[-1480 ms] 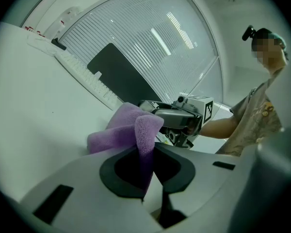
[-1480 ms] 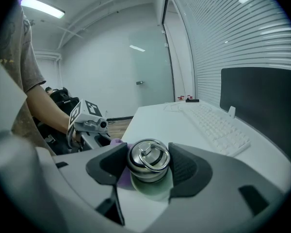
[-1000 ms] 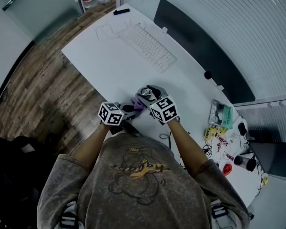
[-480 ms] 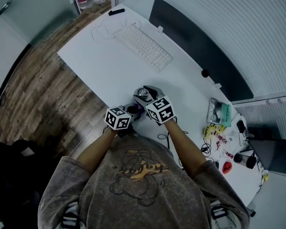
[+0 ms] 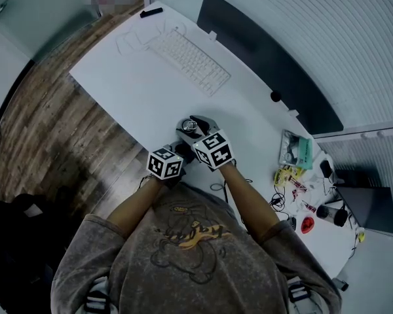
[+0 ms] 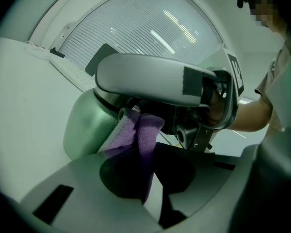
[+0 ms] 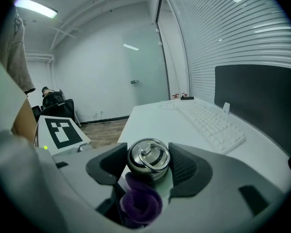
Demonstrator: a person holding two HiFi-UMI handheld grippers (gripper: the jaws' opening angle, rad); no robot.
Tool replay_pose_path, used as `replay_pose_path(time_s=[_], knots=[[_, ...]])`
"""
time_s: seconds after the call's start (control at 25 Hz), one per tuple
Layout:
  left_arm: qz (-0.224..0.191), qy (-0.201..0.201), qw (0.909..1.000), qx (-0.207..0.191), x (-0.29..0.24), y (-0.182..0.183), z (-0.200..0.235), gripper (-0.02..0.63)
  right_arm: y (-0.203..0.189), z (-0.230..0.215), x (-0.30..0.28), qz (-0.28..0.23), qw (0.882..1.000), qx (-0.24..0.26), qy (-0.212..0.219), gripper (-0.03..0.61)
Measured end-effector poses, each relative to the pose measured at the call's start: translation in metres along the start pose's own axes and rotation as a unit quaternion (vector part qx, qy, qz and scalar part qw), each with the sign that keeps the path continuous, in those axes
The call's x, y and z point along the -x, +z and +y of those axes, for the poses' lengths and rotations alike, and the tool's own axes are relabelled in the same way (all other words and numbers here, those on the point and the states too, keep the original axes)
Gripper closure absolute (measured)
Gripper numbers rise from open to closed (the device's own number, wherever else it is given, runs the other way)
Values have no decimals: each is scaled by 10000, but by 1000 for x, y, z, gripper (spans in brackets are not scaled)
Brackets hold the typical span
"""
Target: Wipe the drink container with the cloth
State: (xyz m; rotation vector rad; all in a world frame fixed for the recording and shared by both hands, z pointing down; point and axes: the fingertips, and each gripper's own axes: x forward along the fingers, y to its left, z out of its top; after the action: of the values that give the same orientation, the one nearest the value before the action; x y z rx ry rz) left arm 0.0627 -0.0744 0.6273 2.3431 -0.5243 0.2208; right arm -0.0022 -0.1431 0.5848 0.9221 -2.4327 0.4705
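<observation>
The drink container (image 5: 188,127) is a green flask with a shiny metal lid (image 7: 148,158), upright on the white desk (image 5: 128,93) near its front edge. My right gripper (image 5: 195,131) is shut on it, a pad pressing each side just below the lid (image 7: 148,166). My left gripper (image 5: 181,153) is shut on a purple cloth (image 6: 141,132), which is bunched between its dark pads (image 6: 148,165). The cloth presses against the flask's green side (image 6: 85,125), under the right gripper's jaw. In the right gripper view the cloth (image 7: 140,203) shows just below the lid.
A white keyboard (image 5: 187,61) lies further back on the desk, and a dark screen (image 5: 262,70) runs along the far edge. Small clutter and cables (image 5: 298,169) sit at the right end. The desk's left edge drops to a wooden floor (image 5: 46,129).
My left gripper has moved right, closer to the flask and the right gripper. The cloth no longer shows in the head view. The right gripper keeps its hold in place.
</observation>
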Motion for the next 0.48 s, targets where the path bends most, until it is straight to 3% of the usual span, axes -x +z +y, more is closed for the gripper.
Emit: replay_pose_path(time_s=[0.48], knots=[[-382, 35, 9984, 406, -20, 7, -2, 563, -2, 0, 0, 83, 10000, 31, 3, 311]])
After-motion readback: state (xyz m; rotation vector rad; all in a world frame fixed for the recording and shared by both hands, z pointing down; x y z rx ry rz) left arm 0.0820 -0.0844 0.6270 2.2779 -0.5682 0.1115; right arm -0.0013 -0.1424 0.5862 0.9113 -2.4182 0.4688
